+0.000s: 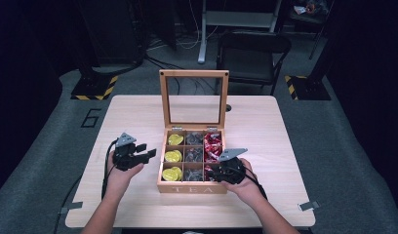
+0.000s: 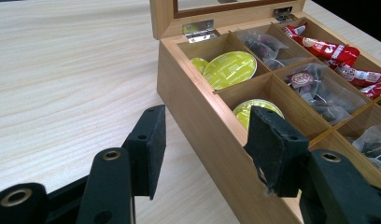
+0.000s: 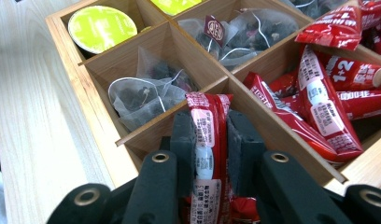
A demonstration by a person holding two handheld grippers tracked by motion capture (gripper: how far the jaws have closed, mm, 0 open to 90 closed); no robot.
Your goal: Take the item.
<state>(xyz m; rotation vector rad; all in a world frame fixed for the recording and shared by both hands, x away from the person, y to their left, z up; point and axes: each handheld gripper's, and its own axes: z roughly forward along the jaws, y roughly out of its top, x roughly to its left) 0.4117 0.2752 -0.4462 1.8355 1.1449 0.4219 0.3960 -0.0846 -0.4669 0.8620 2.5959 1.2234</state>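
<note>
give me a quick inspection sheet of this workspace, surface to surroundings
surface: light wooden table, bare around the box
job's things: wooden tea box, glass lid up; yellow-green capsules left column, clear tea bags middle, red sachets right
clutter: nothing seen
grippers: left hand-held gripper open beside the box; right hand-held gripper shut on a red sachet over the near right compartment
cables: black cable from left hand-held gripper
surroundings: folding chair, grey floor, hazard-striped bases

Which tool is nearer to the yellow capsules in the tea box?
Left. The left tool hangs open just outside the box wall beside the yellow capsules; the right tool is across the box, shut on a red sachet.
</note>
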